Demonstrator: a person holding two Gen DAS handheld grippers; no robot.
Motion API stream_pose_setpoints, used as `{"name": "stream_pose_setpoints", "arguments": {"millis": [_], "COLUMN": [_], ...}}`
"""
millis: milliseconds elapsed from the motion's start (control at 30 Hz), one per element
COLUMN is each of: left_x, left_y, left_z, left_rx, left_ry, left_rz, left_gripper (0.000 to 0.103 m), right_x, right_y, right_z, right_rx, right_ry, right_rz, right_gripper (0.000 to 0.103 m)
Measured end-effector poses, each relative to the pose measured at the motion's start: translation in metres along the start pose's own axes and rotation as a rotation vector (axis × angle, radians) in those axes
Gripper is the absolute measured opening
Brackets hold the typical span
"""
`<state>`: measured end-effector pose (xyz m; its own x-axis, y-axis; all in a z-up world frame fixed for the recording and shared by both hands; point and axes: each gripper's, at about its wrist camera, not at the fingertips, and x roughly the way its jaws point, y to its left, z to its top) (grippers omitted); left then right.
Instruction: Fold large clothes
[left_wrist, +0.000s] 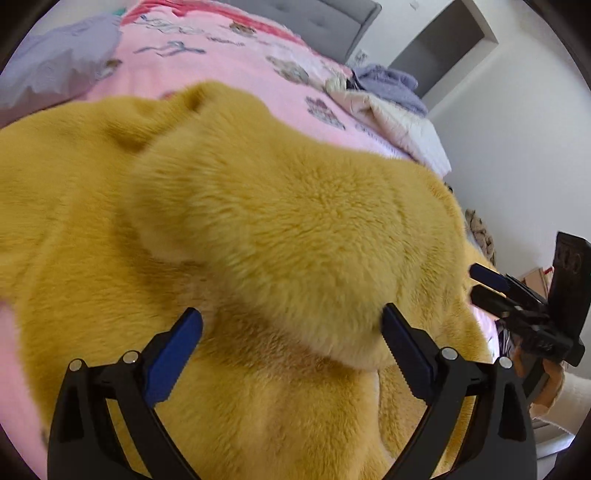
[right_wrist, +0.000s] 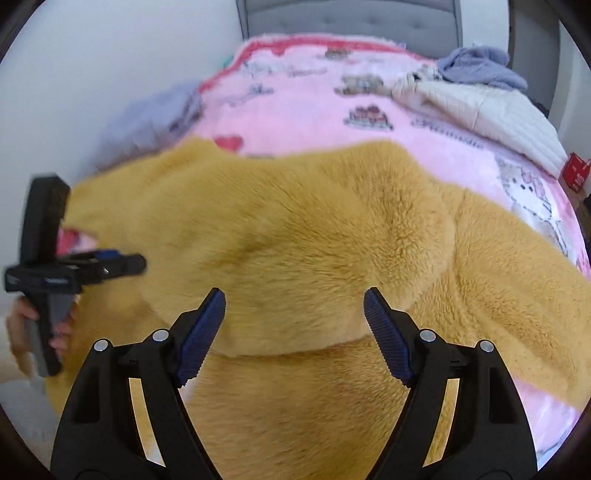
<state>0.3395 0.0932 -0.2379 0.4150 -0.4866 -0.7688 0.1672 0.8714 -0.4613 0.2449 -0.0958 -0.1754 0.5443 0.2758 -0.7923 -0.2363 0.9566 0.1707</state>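
Observation:
A fluffy mustard-yellow garment (left_wrist: 295, 221) lies spread on the pink printed blanket (left_wrist: 229, 62) of a bed, with one part folded over onto the rest. My left gripper (left_wrist: 290, 312) hovers over it, open, and the rounded end of the folded part bulges between its blue pads without being pinched. Over the same garment (right_wrist: 314, 240) my right gripper (right_wrist: 294, 295) is open, the fold's edge lying between its fingers. Each view also catches the other tool: the right gripper (left_wrist: 478, 286) at the garment's right edge, the left gripper (right_wrist: 136, 264) at its left edge, held by a hand (right_wrist: 22, 317).
A grey padded headboard (right_wrist: 351, 14) stands at the far end of the bed. A lilac garment (right_wrist: 480, 66) and a cream quilted one (right_wrist: 487, 107) lie at the far right, another lilac cloth (right_wrist: 155, 114) at the left. White wall (right_wrist: 92, 74) runs along the left; a red box (right_wrist: 574, 171) sits off the right edge.

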Motion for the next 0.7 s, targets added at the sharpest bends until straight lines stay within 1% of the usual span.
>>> {"name": "stream_pose_setpoints", "arguments": {"millis": [33, 67, 133, 167, 233, 300, 333, 400, 433, 467, 500, 533, 567, 600, 667, 700], "left_x": [-0.011, -0.020, -0.039, -0.051, -0.077, -0.109, -0.121, -0.142, -0.155, -0.165, -0.174, -0.190, -0.196, -0.207, -0.223, -0.235], "left_y": [0.007, 0.014, 0.033, 0.044, 0.072, 0.104, 0.118, 0.154, 0.180, 0.198, 0.218, 0.254, 0.279, 0.308, 0.335, 0.354], "left_z": [-0.001, -0.002, -0.005, -0.009, -0.015, -0.014, -0.013, -0.008, -0.005, -0.002, 0.002, 0.000, 0.002, 0.001, -0.004, -0.008], "left_rx": [-0.015, -0.031, -0.062, -0.070, -0.080, -0.079, -0.081, -0.115, -0.154, -0.190, -0.237, -0.318, -0.384, -0.461, -0.535, -0.592], "left_ry": [-0.008, -0.017, -0.055, -0.076, -0.132, -0.210, -0.229, -0.238, -0.243, -0.254, -0.262, -0.242, -0.213, -0.222, -0.293, -0.340], "left_rz": [0.010, 0.026, 0.102, 0.149, 0.244, 0.369, 0.412, 0.504, 0.555, 0.582, 0.601, 0.605, 0.592, 0.562, 0.559, 0.546], "left_gripper": [0.097, 0.098, 0.098, 0.098, 0.098, 0.098, 0.098, 0.098, 0.098, 0.098, 0.098, 0.098, 0.098, 0.098, 0.098, 0.098], "right_x": [-0.008, -0.014, -0.016, -0.015, -0.014, -0.010, -0.007, -0.004, -0.003, -0.003, -0.003, -0.002, -0.002, -0.001, 0.001, 0.004], "right_y": [0.006, 0.013, 0.028, 0.033, 0.053, 0.072, 0.083, 0.099, 0.107, 0.113, 0.121, 0.130, 0.137, 0.146, 0.162, 0.170], "right_z": [0.003, 0.006, 0.015, 0.020, 0.029, 0.036, 0.040, 0.048, 0.051, 0.054, 0.057, 0.061, 0.062, 0.065, 0.069, 0.071], "right_rx": [0.012, 0.023, 0.022, 0.017, -0.007, -0.042, -0.058, -0.071, -0.068, -0.064, -0.060, -0.060, -0.067, -0.083, -0.122, -0.149], "right_ry": [-0.012, -0.021, -0.024, -0.024, -0.062, -0.119, -0.136, -0.157, -0.173, -0.186, -0.197, -0.196, -0.192, -0.189, -0.192, -0.183], "right_rz": [0.008, 0.005, -0.015, -0.024, -0.066, -0.126, -0.161, -0.204, -0.221, -0.226, -0.227, -0.233, -0.244, -0.258, -0.254, -0.252], "right_gripper": [0.085, 0.086, 0.091, 0.091, 0.094, 0.095, 0.095, 0.095, 0.095, 0.095, 0.095, 0.095, 0.095, 0.095, 0.095, 0.095]}}
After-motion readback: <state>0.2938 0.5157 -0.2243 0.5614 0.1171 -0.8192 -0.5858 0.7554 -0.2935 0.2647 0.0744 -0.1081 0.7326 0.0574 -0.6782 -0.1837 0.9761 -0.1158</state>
